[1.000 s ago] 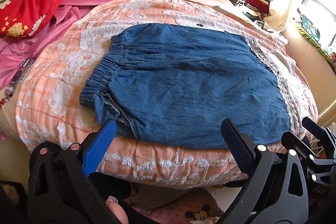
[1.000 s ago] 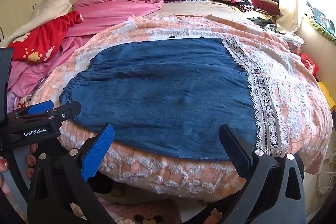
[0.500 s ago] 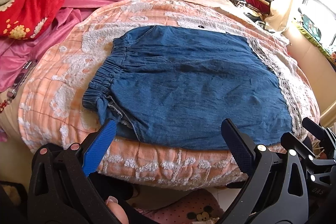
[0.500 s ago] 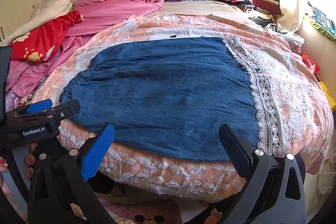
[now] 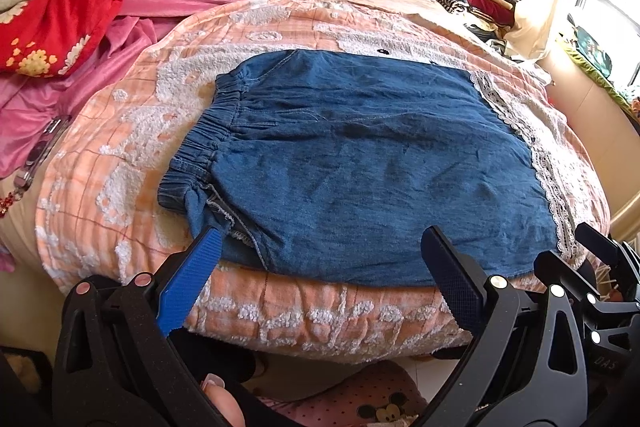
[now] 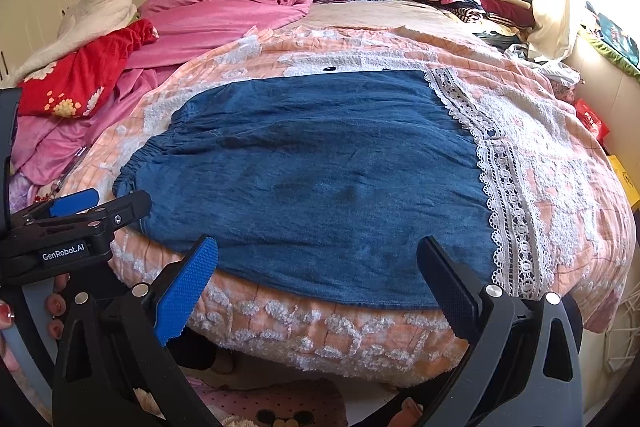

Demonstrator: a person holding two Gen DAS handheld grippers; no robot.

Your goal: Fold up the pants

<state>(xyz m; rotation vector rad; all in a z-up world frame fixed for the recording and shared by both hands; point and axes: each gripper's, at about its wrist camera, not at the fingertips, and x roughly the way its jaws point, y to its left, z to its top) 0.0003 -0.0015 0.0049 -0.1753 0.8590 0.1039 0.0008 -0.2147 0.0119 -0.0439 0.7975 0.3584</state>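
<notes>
Pants (image 5: 360,171) nearer left tool (image 5: 320,279) now

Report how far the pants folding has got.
Done: the denim pants lie spread flat on the peach bedspread, elastic waistband to the left, lace hem to the right. No crosswise fold shows yet. In hand: nothing; the left tongs and right tongs are both open at the near edge, gripping no cloth. Left: grasp, fold, tidy.
</notes>
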